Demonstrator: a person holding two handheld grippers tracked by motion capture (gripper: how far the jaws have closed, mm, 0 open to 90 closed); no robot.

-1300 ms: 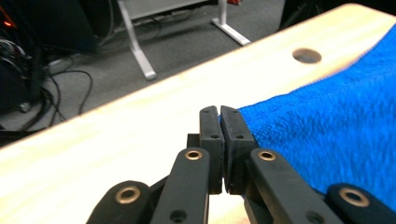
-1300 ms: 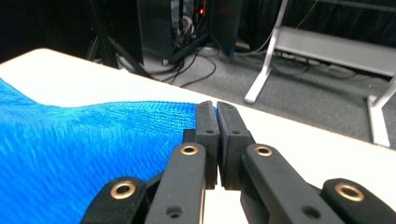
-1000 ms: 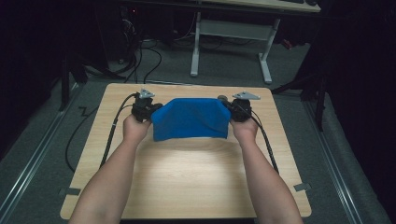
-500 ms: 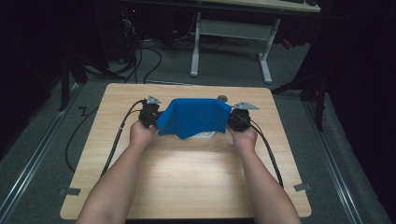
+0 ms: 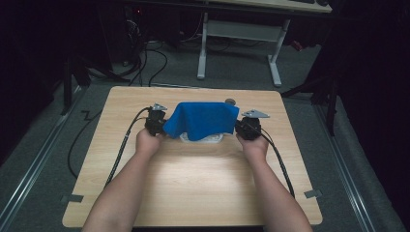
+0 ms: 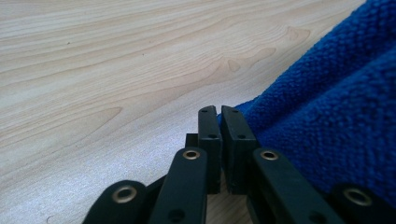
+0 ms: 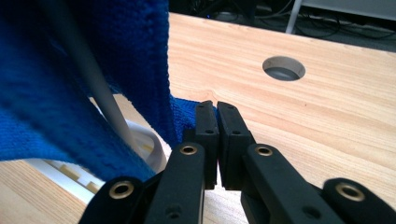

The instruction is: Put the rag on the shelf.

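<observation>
Left gripper [image 5: 159,126] sits at the left edge of the blue towel [image 5: 203,120], low over the wooden table [image 5: 193,183]. In the left gripper view its jaws stand nearly together, a thin slit between the pads, having just eased apart a little; the towel [image 6: 327,121] lies just beside the right-hand jaw, and whether any cloth is pinched at the tips cannot be told. The towel hangs spread between the two grippers, draped over a white basket-like object [image 5: 203,138] whose lower rim peeks out beneath the cloth's near edge. In the right gripper view the white object [image 7: 116,130] shows as a curved rim under the folds of the towel [image 7: 70,70]. Right gripper [image 5: 244,127] sits at the towel's right edge, jaws almost closed, a corner of blue cloth at the tips. A round hole [image 7: 283,68] in the table lies beyond the towel, on the right gripper's side.
</observation>
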